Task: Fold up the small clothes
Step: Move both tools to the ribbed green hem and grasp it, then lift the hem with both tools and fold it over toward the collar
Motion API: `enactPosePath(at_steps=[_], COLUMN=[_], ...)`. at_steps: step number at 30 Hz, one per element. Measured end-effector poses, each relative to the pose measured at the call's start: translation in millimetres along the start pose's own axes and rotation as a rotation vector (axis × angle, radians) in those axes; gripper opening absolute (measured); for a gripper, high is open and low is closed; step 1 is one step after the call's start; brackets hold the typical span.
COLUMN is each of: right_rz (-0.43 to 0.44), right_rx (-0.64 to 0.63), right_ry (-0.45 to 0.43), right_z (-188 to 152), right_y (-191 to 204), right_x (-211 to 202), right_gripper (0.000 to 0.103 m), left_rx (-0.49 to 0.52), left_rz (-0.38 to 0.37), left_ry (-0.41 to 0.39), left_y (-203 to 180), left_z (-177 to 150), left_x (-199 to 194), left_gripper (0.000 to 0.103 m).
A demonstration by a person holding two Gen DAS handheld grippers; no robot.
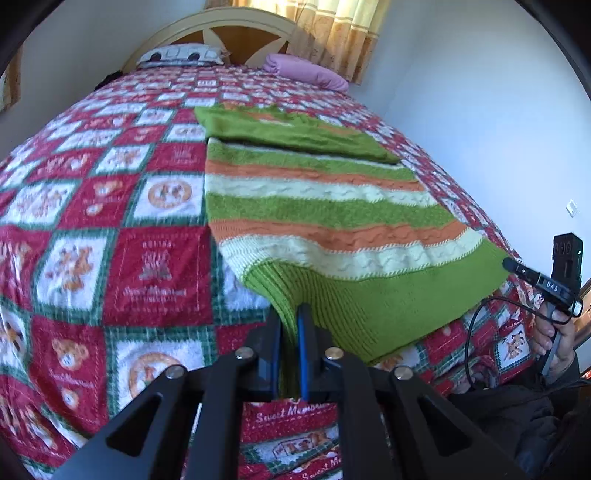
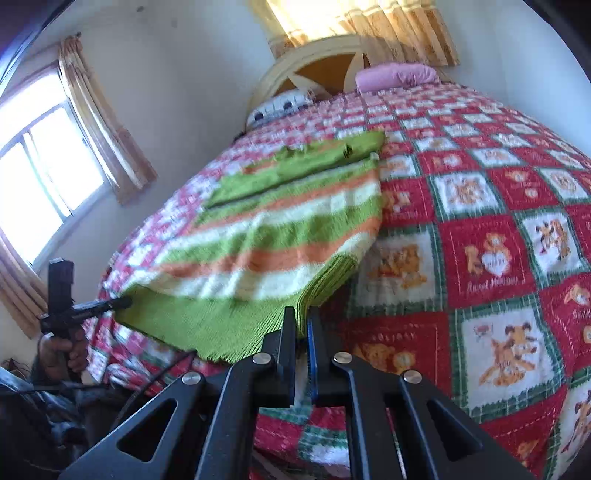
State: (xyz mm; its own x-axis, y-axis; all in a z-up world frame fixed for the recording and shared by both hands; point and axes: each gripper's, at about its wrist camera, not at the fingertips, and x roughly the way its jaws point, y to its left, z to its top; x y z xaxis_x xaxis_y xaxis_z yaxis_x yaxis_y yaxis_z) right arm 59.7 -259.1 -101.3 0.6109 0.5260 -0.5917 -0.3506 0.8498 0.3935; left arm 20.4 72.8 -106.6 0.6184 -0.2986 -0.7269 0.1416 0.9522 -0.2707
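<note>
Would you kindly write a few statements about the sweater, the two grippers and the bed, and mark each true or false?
1. The left gripper is shut on the striped sweater's green hem. True.
2. The right gripper hangs open above the sweater. False: it is shut on the hem's other corner.
3. The sweater's sleeves are folded across its upper part. True.
4. The pink pillow lies on the sweater. False: it sits apart, by the headboard.
5. The bedspread is plain blue. False: red, white and green checks.

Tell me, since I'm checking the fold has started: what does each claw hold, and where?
Both hold the striped sweater by its green ribbed hem: left claw pinches one bottom corner, right claw the other.
</note>
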Motion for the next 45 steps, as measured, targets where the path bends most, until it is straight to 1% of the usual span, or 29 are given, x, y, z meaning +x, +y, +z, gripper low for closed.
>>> enactPosePath(at_steps=[2, 3, 7, 10, 16, 18, 24, 29, 34, 37, 41, 45], right_rz=[0.012, 0.017, 0.024, 0.039, 0.065, 0.068, 0.078, 0.076, 0.072, 0.062, 0.036, 0.013], right_rx=[0.009, 0.013, 0.011, 0.008, 0.014, 0.019, 0.006, -0.034, -0.064, -0.076, -0.093, -0.097], right_ry=[-0.031, -0.046, -0.076, -0.090, -0.105, -0.112, -0.148, -0.187, -0.219, -0.229, -0.240, -0.242], right_z=[7, 11, 24, 30, 36, 39, 62, 92, 125, 148, 183, 208], right_y=[0, 1, 3, 6, 6, 5, 11, 23, 29, 30, 30, 27], right_x=[-4, -6, -9, -11, -16, -16, -14, -11, -4, 2, 14, 28], right_gripper=[0.004, 0.004, 0.004, 0.004, 0.004, 0.004, 0.004, 0.004, 0.004, 0.004, 0.004, 0.004], left_rx=[0.035, 0.039, 0.014, 0.023, 0.155, 0.157, 0.081, 0.060, 0.034, 0.013, 0.017, 0.020], left_rz=[0.045, 0.054, 0.047, 0.053, 0.119, 0.127, 0.094, 0.089, 0.082, 0.064, 0.076, 0.082], left_ry=[-0.010, -0.005, 0.045, 0.066, 0.030, 0.016, -0.057, -0.106, -0.131, -0.141, -0.164, -0.173], left_y=[-2, -1, 8, 6, -15, -14, 4, 10, 16, 21, 25, 31], left_z=[6, 9, 14, 12, 17, 23, 64, 95, 124, 144, 173, 198], left_x=[-1, 1, 10, 7, -12, -14, -12, -5, 6, 10, 16, 25], left_gripper=[0.009, 0.009, 0.009, 0.009, 0.009, 0.009, 0.009, 0.009, 0.009, 0.009, 0.009, 0.009])
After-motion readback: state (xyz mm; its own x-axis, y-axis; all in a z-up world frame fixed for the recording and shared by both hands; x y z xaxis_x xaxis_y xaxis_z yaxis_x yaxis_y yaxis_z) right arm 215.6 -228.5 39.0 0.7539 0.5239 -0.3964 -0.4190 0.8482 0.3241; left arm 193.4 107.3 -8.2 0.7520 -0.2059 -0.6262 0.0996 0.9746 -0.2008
